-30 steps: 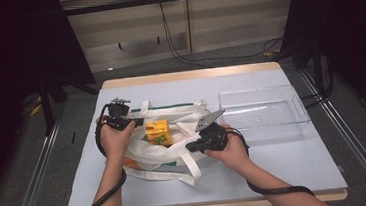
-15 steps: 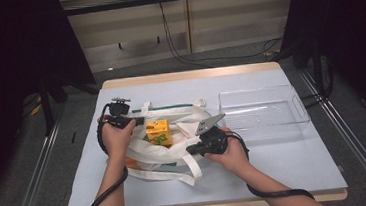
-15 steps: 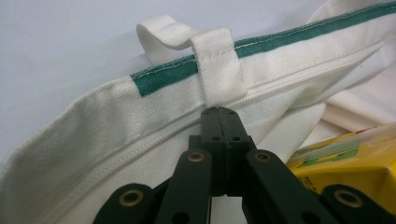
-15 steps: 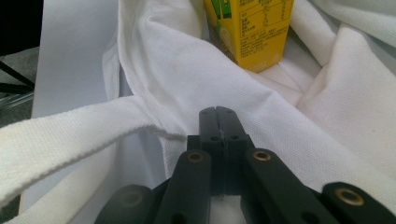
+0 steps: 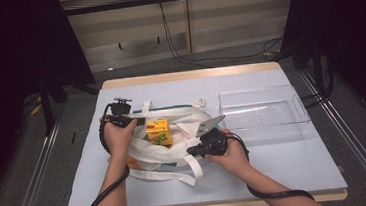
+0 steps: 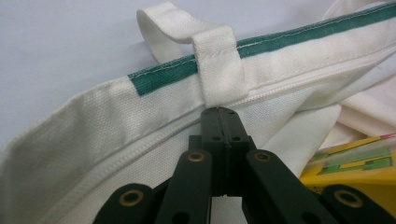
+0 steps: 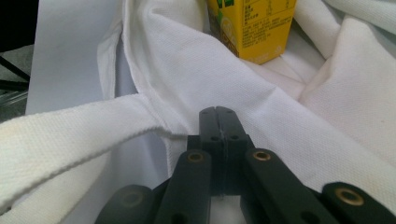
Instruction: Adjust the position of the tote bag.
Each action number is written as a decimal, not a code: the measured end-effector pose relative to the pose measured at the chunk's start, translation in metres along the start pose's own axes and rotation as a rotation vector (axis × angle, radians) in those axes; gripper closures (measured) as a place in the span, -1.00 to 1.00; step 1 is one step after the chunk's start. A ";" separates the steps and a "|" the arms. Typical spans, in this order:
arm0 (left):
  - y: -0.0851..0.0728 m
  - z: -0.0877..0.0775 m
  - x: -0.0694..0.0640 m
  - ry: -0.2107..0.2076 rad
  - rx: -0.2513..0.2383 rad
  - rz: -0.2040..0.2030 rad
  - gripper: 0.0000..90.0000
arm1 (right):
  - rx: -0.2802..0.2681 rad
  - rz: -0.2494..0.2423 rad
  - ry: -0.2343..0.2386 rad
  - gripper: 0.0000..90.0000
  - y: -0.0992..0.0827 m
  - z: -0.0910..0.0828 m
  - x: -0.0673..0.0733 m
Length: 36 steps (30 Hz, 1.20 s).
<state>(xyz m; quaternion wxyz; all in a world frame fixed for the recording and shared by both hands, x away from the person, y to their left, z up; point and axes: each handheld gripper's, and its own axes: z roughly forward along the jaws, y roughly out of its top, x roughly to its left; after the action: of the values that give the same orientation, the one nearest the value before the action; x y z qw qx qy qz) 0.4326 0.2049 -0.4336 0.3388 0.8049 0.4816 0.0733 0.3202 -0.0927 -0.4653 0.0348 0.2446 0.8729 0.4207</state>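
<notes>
1. Pale blue table (image 5: pixel 287 169) is carrying a white canvas bag (image 5: pixel 175 151), juice carton (image 5: pixel 157 132) sitting inside.
2. Right gripper (image 5: pixel 195 150) is clenching, apparently pinching the bag's near edge.
3. Left gripper (image 5: pixel 133 121) is clenching on the far, green-trimmed rim; hands barely shifting since a second ago, so the mouth is staying spread.
4. Clear tray (image 5: pixel 300 118) is waiting beyond.

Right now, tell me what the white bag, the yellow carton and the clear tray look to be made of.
White bag: woven cotton-like canvas, matte; coarse weave and stitched seams show, with a green trim band.
Yellow carton: printed coated paperboard, slightly glossy; sharp folded edges, probably a drink box.
Clear tray: transparent rigid plastic, shiny; the table shows through its walls.
</notes>
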 end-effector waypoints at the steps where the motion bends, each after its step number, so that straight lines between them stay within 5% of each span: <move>1: 0.000 0.000 0.001 -0.003 0.003 -0.004 1.00 | 0.001 -0.002 0.001 1.00 -0.001 0.000 0.000; 26: -0.008 0.015 0.006 0.000 0.021 -0.021 1.00 | 0.017 0.000 -0.012 1.00 -0.007 0.009 0.000; 36: -0.005 0.002 0.005 -0.034 0.018 -0.004 0.91 | -0.005 -0.004 0.003 0.98 -0.004 0.004 -0.002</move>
<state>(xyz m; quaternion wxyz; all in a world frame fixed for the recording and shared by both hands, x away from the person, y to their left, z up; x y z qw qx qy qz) 0.4322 0.2092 -0.4394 0.3399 0.8080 0.4781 0.0548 0.3217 -0.0933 -0.4710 0.0348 0.2422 0.8724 0.4231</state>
